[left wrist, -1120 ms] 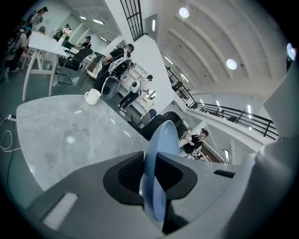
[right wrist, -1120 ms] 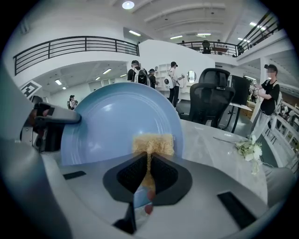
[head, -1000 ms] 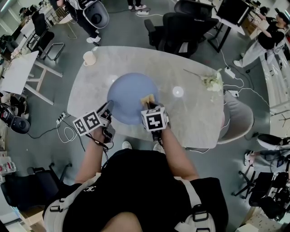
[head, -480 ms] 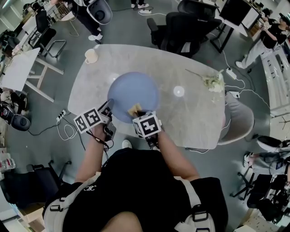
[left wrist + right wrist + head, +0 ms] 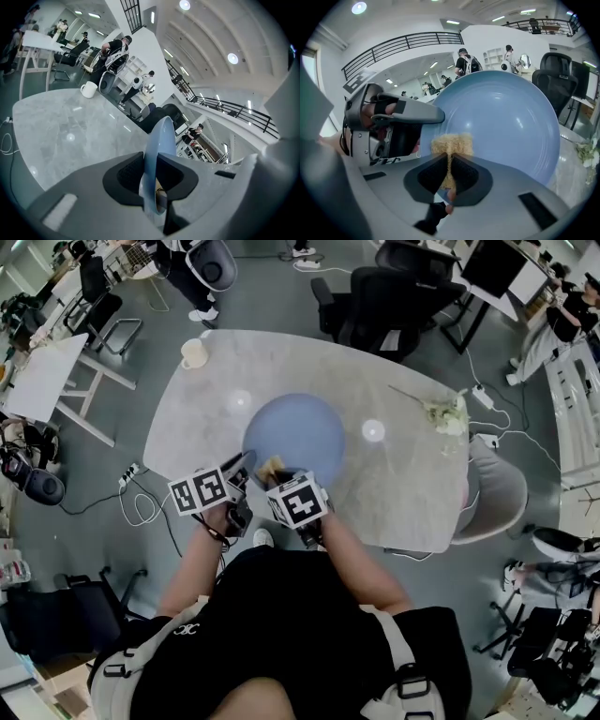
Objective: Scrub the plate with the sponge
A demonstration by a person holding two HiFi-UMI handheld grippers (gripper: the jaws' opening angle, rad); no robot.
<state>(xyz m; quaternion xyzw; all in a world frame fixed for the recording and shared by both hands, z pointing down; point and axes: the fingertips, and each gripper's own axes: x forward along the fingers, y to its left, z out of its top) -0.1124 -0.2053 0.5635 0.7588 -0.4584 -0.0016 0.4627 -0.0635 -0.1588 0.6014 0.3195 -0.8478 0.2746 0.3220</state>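
Pinching the near-left rim of the pale blue plate [image 5: 298, 432], the left claw [image 5: 246, 466] has its two dark pads pressed on either face. In the left gripper view the plate runs edge-on between them as a thin, glossy blue curve. The right claw [image 5: 281, 476] is clamped on a tan sponge [image 5: 273, 466]. The sponge is a coarse, fibrous pad, squeezed narrow at the waist so that its top bulges out above the pads. That bulge lies against the plate's inner face, close to the near rim and just beside the left claw.

The plate is round and smooth, with faint concentric rings and small glints of ceiling light on its glaze. From these views I cannot tell whether it lies flat on the grey marbled surface [image 5: 403, 493] or is tipped up at the held side.

Its near rim sits close to the surface's near edge, where the person stands, so both claws crowd one short arc of rim. To the plate's right lies a broad bare stretch of surface, ending at a sprig of pale flowers [image 5: 442, 412] by the right edge. Beyond the plate's far-left side stands a white mug [image 5: 194, 353], well apart, near the surface's far corner. Black office chairs [image 5: 370, 301] stand past the far edge.
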